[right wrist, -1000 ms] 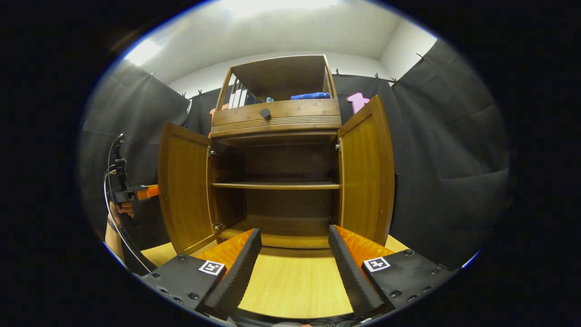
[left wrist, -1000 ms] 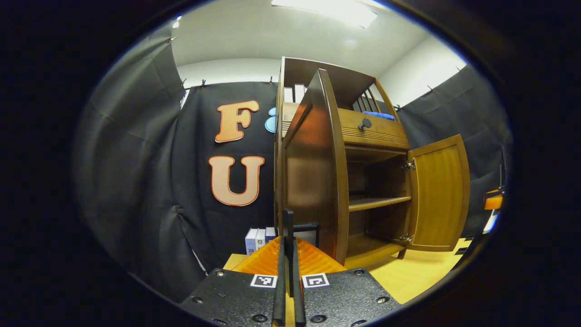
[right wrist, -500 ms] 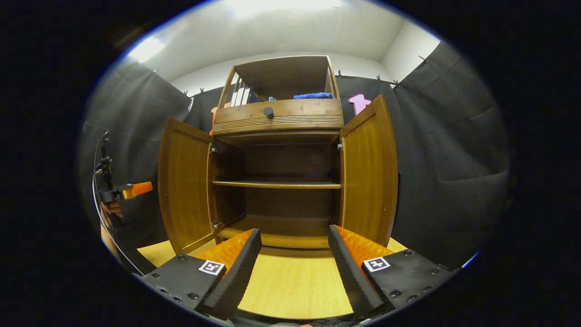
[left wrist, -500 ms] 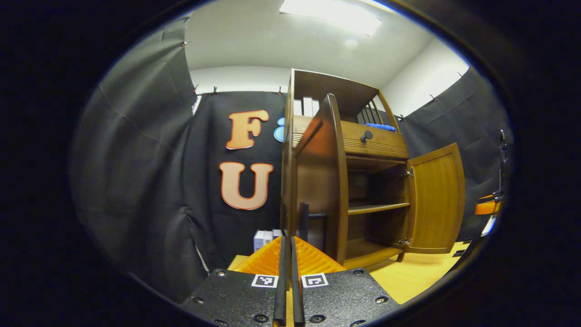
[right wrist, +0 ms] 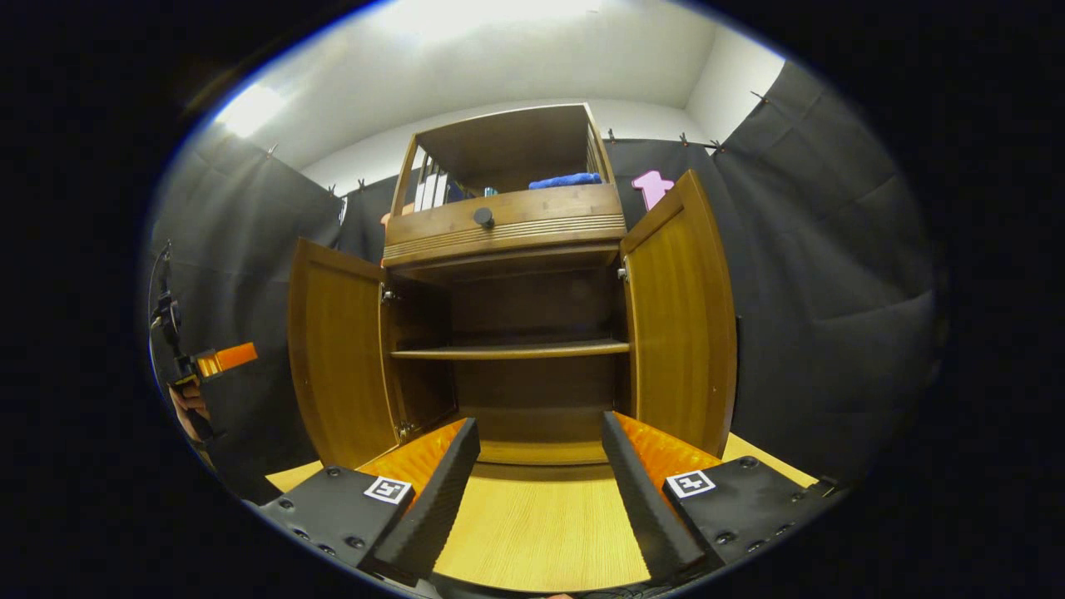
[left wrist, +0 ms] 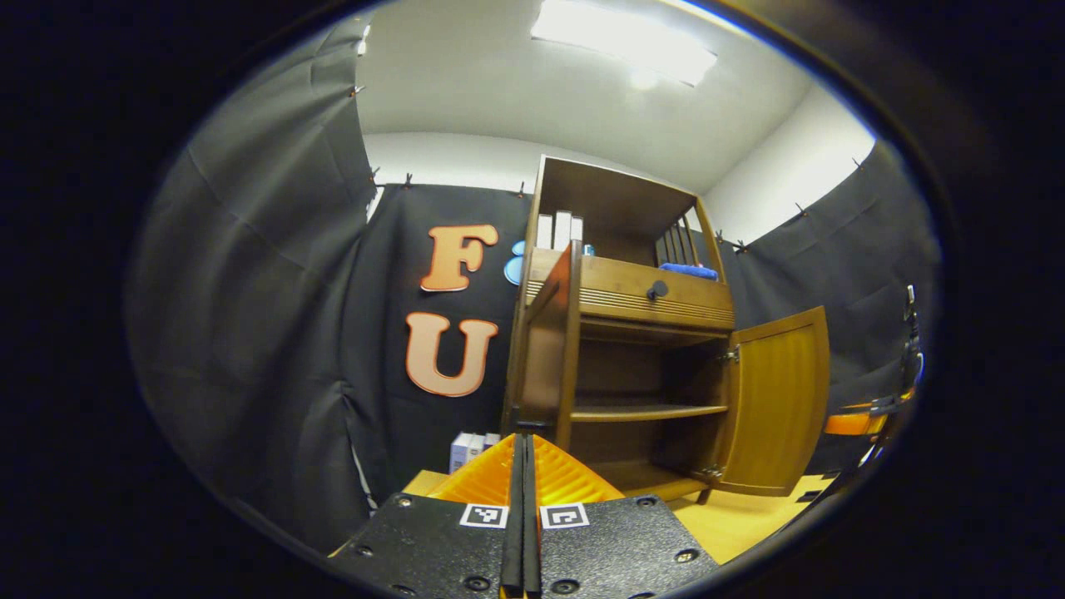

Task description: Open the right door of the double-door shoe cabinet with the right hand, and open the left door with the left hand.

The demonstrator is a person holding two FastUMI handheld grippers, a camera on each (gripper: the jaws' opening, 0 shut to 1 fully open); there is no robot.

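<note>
Black-draped booth: brown wooden double-door shoe cabinet (right wrist: 507,225) standing with left door (right wrist: 339,349) and right door (right wrist: 682,316) open; left gripper (left wrist: 523,499) jaws pressing together, empty; right gripper (right wrist: 537,491) jaws gaping wide.

Black screwed gripper (right wrist: 541,499) bodies, orange ribbed fingers (right wrist: 661,449), black toothed pads (right wrist: 433,499), square checkered markers (left wrist: 484,516), black cable

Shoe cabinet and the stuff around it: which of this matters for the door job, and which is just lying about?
Job:
- left door, swung open
- right door, swung open
- left tongs, shut on nothing
- right tongs, open

Lying about:
- blue cloth on the top shelf
- white books up there
- drawer knob
- boxes beside the cabinet
</note>
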